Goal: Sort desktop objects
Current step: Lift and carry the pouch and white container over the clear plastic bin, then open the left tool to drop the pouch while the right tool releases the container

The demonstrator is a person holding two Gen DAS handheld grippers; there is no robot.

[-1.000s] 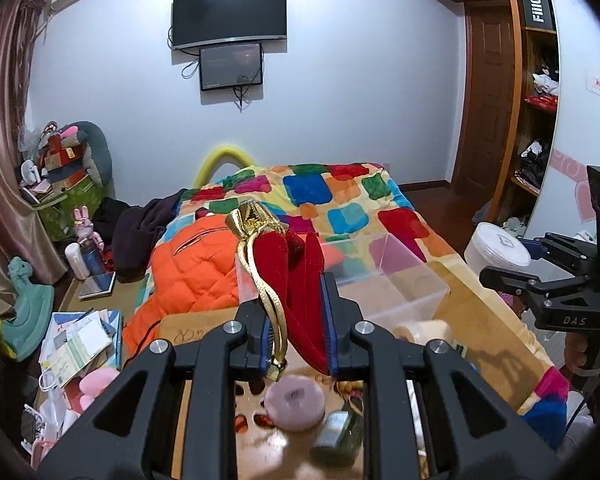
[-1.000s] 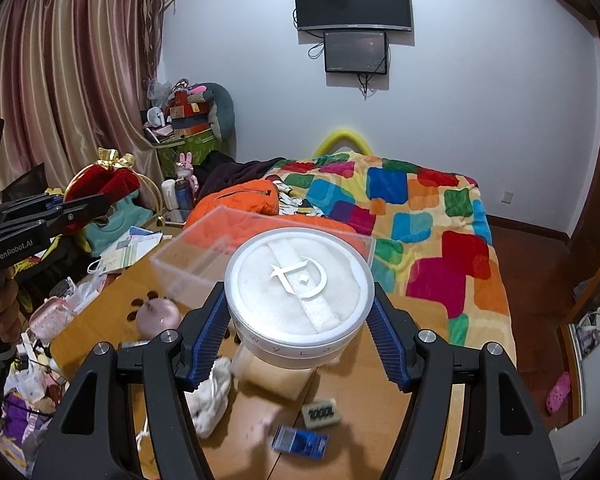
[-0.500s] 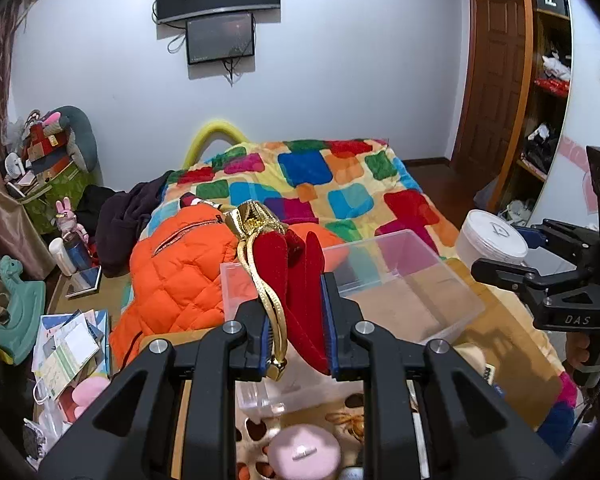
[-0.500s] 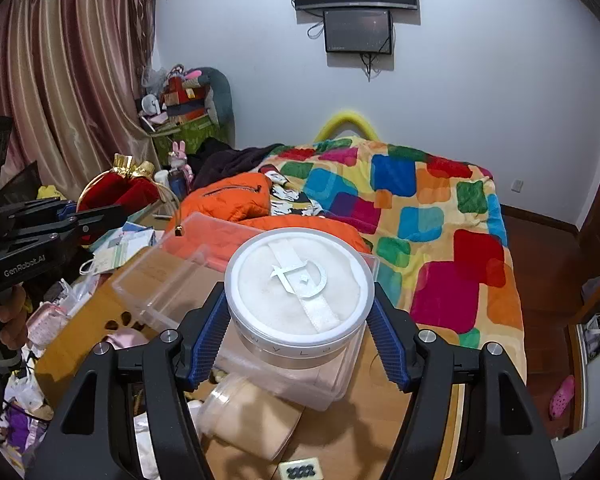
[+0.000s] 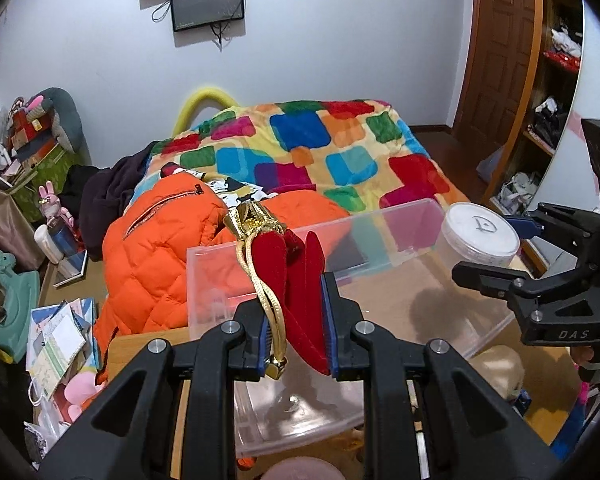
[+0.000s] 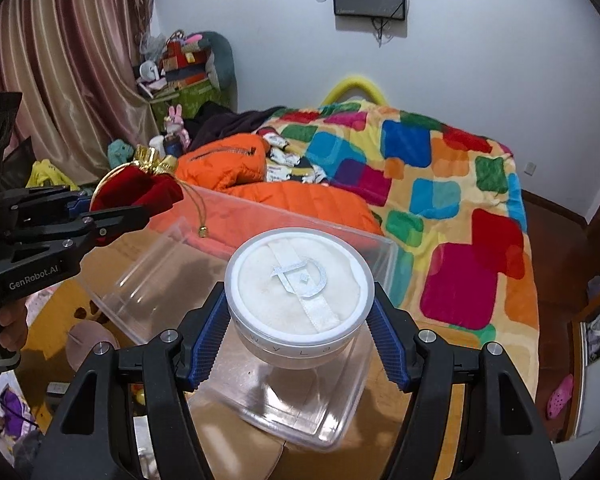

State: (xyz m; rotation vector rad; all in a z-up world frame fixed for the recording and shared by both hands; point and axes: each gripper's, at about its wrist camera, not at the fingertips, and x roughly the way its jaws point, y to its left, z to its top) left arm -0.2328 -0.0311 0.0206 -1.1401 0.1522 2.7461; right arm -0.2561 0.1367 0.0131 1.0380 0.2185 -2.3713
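Red velvet filled the left gripper (image 5: pixel 296 330): its blue-padded fingers (image 5: pixel 329 320) were clenched on a pouch (image 5: pixel 296 280) with a gold cord (image 5: pixel 270 300) and a gold gathered top. The pouch was held above the near-left part of a clear bin (image 5: pixel 380 240), and the cord's end dangled just over the bin's near wall. In the right wrist view the same pouch (image 6: pixel 140 192) showed at the left, over the bin's far-left corner, its cord ending in a small gold bead (image 6: pixel 203 232).

The right gripper (image 6: pixel 298 332) was grasping a round white jar (image 6: pixel 298 292) across its sides, lid facing up, with a white ribbon strap and a silver emblem on top. The jar hung over the right part of the bin (image 6: pixel 320 420); whether it touched the bin floor could not be told. From the left wrist view the jar (image 5: pixel 478 236) sat at the bin's right edge, held by the right gripper (image 5: pixel 508 256).

The bin rested on a brown counter (image 6: pixel 452 416), open side up. A pink round thing (image 6: pixel 90 338) lay on the counter to the bin's left. Beyond the bin lay an orange jacket (image 5: pixel 160 248) on a bed with a bright patchwork blanket (image 5: pixel 320 148). A screen (image 5: pixel 208 2) hung on the far wall.
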